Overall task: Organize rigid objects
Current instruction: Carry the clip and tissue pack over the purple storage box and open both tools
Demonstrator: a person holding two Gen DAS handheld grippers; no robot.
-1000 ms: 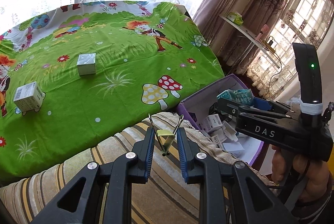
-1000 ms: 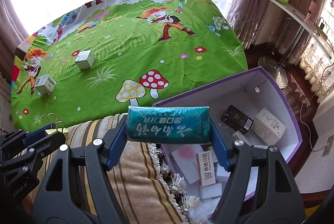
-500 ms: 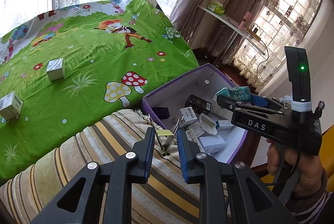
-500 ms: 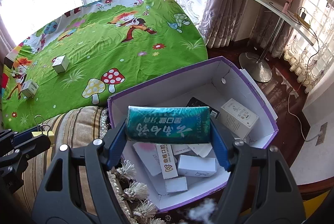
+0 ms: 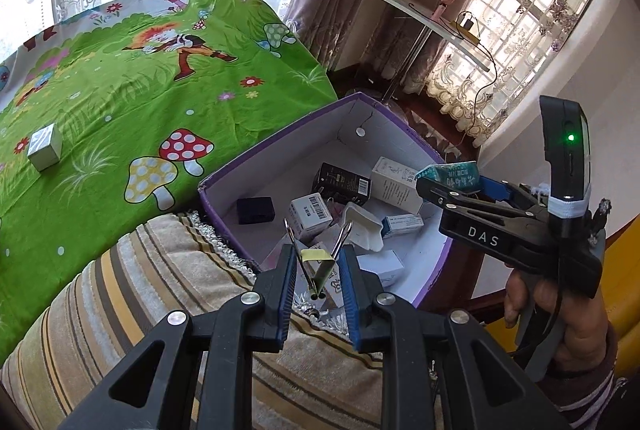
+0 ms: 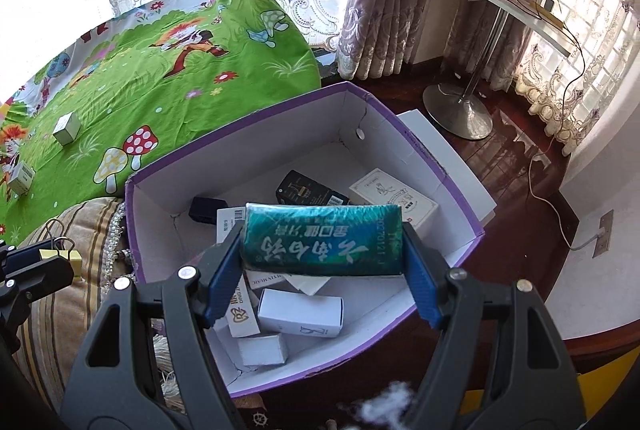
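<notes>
My left gripper (image 5: 319, 270) is shut on a yellow binder clip (image 5: 318, 264) with wire handles, held over the near rim of a purple-edged cardboard box (image 5: 280, 149). My right gripper (image 6: 322, 262) is shut on a teal tissue pack (image 6: 322, 240) and holds it above the box (image 6: 248, 133), which contains several small cartons. The right gripper with the pack also shows in the left wrist view (image 5: 450, 177). The clip also shows in the right wrist view (image 6: 60, 254).
A striped cushion (image 5: 140, 290) lies beside the box. A green cartoon cloth (image 5: 120, 101) bears a silver box (image 5: 44, 147) and, in the right wrist view, a white box (image 6: 20, 181). A stand with a shelf (image 6: 460, 109) and curtains stand behind.
Both grippers have moved right, from over the cushion and cloth to over the box. Each still holds its object.
</notes>
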